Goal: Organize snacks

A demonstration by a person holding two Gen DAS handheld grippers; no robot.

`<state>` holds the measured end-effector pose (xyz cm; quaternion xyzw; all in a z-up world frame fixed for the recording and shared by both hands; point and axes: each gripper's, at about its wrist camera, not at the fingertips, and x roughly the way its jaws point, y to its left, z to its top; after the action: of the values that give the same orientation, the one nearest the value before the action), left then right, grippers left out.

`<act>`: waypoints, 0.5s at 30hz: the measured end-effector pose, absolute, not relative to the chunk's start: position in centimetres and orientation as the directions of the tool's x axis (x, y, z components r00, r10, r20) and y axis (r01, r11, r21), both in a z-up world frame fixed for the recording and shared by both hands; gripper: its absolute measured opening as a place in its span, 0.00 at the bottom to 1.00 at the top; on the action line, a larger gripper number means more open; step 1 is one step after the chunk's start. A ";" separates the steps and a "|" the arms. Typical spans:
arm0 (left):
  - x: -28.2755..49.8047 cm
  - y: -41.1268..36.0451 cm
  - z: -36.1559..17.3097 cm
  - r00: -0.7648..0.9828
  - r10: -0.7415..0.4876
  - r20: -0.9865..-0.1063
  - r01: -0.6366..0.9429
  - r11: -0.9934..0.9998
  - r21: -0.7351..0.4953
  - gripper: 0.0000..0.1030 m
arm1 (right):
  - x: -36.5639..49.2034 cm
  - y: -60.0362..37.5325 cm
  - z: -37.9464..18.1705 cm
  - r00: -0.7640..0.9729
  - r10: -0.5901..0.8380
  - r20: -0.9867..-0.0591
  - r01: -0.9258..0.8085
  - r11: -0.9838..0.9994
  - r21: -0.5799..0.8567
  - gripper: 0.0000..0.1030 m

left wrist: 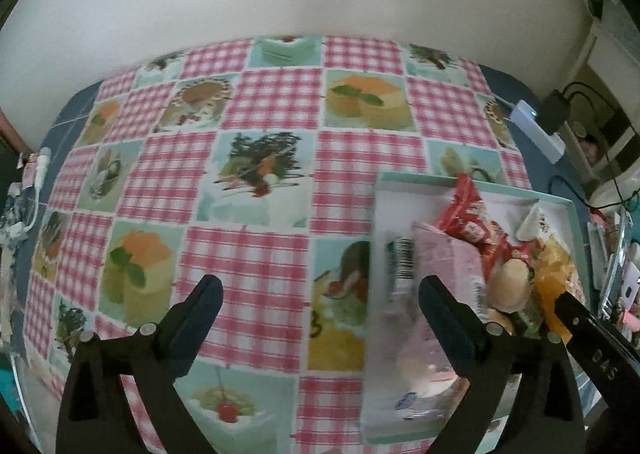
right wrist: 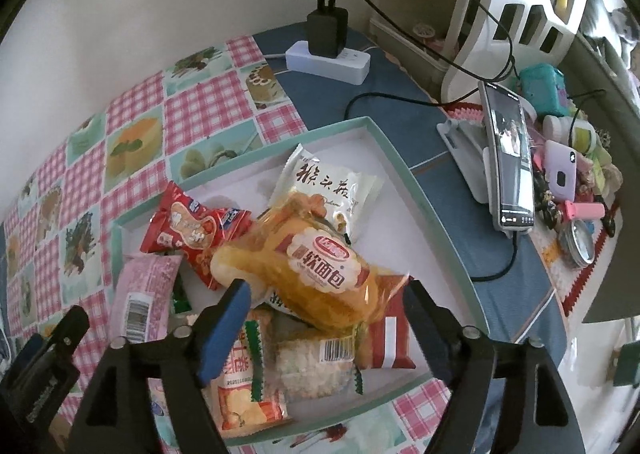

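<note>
While both of my claws are hanging over the counter (left wrist: 280,181), I am counting one shallow tray (right wrist: 404,157) with a teal rim and roughly eight snack packets heaped in it. My right claw (right wrist: 326,296) is standing wide open, gripping nothing; the orange bread packet (right wrist: 316,266) is lying between its fingers, with no pad pressing on it. That packet is showing a red oval logo and the characters 软面包. Beyond it, one white packet (right wrist: 326,183) is carrying dark brush calligraphy I cannot read. Ahead and to the left, one red packet (right wrist: 188,232) is lying; nearer the left finger, one pink packet (right wrist: 146,294) is showing a barcode. Under the claw are an orange-and-green packet (right wrist: 244,382), a clear barcoded one (right wrist: 316,366) and a red-and-white one (right wrist: 390,342).

My left claw (left wrist: 320,302) is also standing wide open and empty, over checked cloth, with the pink packet (left wrist: 452,266) blurred beside its right finger. Far right of my right claw, one phone (right wrist: 510,157) is leaning on a stand, and one charger (right wrist: 326,31) is sitting in one power strip (right wrist: 344,65).
</note>
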<state>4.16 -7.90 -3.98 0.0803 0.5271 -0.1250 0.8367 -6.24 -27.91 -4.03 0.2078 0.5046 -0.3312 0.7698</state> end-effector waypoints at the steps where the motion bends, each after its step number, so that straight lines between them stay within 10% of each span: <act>1: 4.1 -7.4 -3.9 0.420 -0.114 -0.900 0.288 0.958 0.013 0.96 | -6.3 -27.6 -4.0 0.272 -0.306 -0.913 0.717 0.696 -0.020 0.99; 15: 1.9 -0.9 -2.4 0.469 0.003 -0.883 0.233 0.964 0.127 0.96 | -7.3 -21.1 -3.5 0.322 -0.334 -0.886 0.638 0.768 -0.058 1.00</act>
<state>1.95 -0.92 -2.35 0.1157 0.5107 -0.0679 0.8492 -7.33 -21.10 -3.54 0.1530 0.4961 -0.3044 0.7986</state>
